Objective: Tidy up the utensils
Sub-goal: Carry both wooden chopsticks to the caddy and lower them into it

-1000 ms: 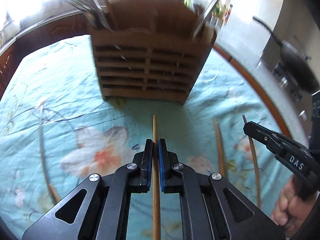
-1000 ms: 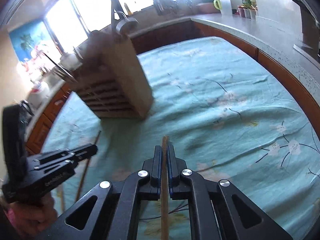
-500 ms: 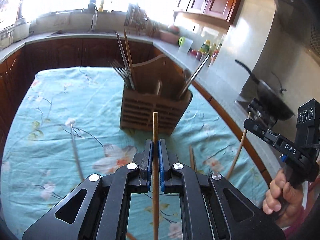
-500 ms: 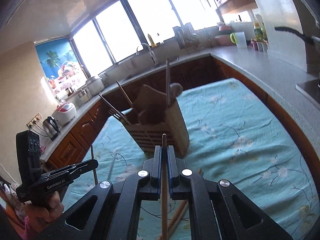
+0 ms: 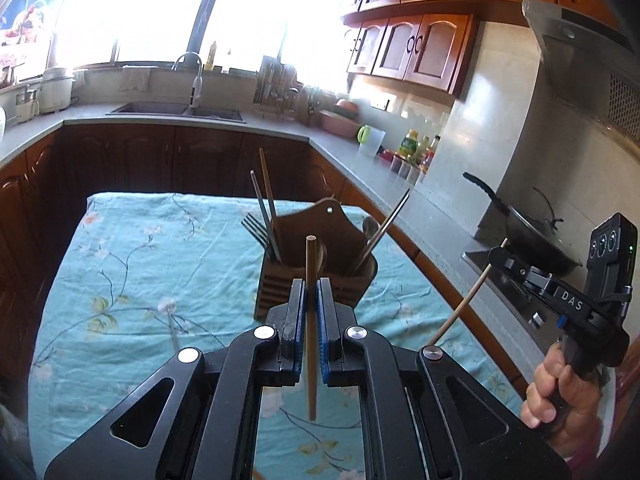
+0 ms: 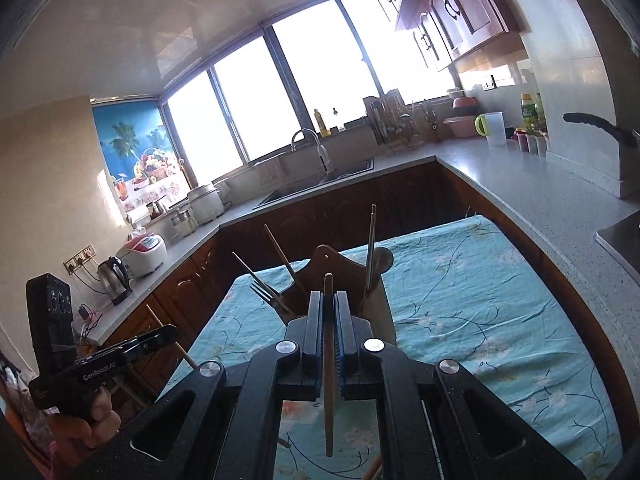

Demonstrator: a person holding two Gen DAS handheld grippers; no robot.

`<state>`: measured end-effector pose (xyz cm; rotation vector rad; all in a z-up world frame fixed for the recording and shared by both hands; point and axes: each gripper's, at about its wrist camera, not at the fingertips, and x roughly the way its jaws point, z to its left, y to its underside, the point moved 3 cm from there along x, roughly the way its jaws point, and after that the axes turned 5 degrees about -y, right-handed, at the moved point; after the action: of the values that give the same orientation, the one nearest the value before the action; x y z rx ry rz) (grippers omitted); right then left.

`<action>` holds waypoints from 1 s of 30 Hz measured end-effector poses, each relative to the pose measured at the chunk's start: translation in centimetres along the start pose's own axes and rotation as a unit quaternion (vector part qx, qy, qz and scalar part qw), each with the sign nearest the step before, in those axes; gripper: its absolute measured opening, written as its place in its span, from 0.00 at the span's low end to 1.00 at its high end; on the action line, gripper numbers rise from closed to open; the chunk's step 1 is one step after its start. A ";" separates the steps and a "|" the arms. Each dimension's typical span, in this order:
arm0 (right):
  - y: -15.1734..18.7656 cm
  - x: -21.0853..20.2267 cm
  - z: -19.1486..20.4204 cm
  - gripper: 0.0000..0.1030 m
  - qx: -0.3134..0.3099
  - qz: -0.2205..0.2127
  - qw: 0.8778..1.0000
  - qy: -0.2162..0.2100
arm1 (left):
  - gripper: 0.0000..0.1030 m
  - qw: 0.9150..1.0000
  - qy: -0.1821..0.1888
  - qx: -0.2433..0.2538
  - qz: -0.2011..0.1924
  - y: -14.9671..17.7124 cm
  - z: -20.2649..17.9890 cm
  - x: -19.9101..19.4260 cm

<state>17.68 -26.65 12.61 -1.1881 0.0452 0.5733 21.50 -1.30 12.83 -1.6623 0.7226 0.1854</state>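
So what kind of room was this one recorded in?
A home kitchen, most likely. A sink with a tap sits under the windows, wooden wall cabinets hang above the counter, and a black pan rests on the stove under a range hood.

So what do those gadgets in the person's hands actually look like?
Each is a black pistol-grip tool. The left gripper and right gripper have two flat black fingers lined with blue pads, on angular black linkages with silver pivot bolts. Seen from the side, one carries white "DAS" lettering, the other "GenRobot.AI", each with a black box showing three round lenses. A pink sleeve peeks out.
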 end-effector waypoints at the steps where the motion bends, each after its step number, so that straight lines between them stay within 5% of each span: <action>1: -0.2 0.0 0.1 0.05 -0.001 -0.002 1.000 0.000 | 0.05 1.000 0.000 0.000 -0.004 -0.3 0.0 -0.1; 20: -7.5 0.8 0.4 0.05 -0.019 -0.088 0.996 0.013 | 0.05 0.995 -0.019 0.000 -0.100 -9.8 -1.0 0.0; 30: -10.6 4.2 -0.1 0.05 -0.029 -0.121 0.992 0.035 | 0.05 0.989 -0.053 -0.021 -0.135 -13.7 -0.6 4.4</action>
<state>26.05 -27.70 20.31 -1.2491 -0.0560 0.3222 32.33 -2.75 22.19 -1.7582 0.4102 0.0957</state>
